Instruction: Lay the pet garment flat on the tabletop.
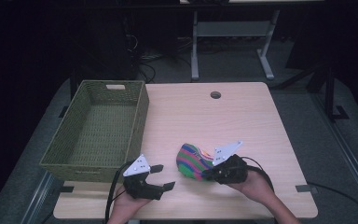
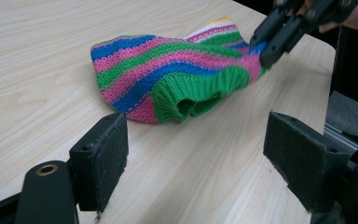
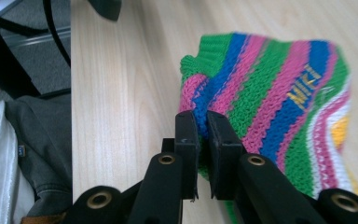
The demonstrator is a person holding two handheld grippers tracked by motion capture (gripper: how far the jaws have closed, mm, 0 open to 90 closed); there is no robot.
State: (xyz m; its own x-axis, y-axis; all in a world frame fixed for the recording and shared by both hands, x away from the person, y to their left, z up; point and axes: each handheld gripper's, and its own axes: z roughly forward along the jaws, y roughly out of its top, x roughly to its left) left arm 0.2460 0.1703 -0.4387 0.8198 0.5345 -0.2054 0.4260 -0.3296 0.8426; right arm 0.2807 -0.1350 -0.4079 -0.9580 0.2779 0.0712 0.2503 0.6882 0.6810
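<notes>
A striped knitted hat (image 1: 192, 161) in green, pink, blue and white lies on the wooden table (image 1: 205, 116) near its front edge. My right gripper (image 1: 209, 173) is shut on the hat's near edge; in the right gripper view the pads (image 3: 187, 135) pinch the knit (image 3: 270, 98) just behind the green ribbed cuff. The left gripper view has the hat (image 2: 177, 74) ahead with its cuff opening towards me and the right gripper (image 2: 265, 58) clamped on its right end. My left gripper (image 1: 163, 176) stands open left of the hat, with nothing between its pads (image 2: 105, 158).
A green woven basket (image 1: 98, 128) with nothing in it stands on the table's left side, just beyond my left gripper. A round cable hole (image 1: 215, 95) sits near the far edge. Bare tabletop stretches behind and right of the hat.
</notes>
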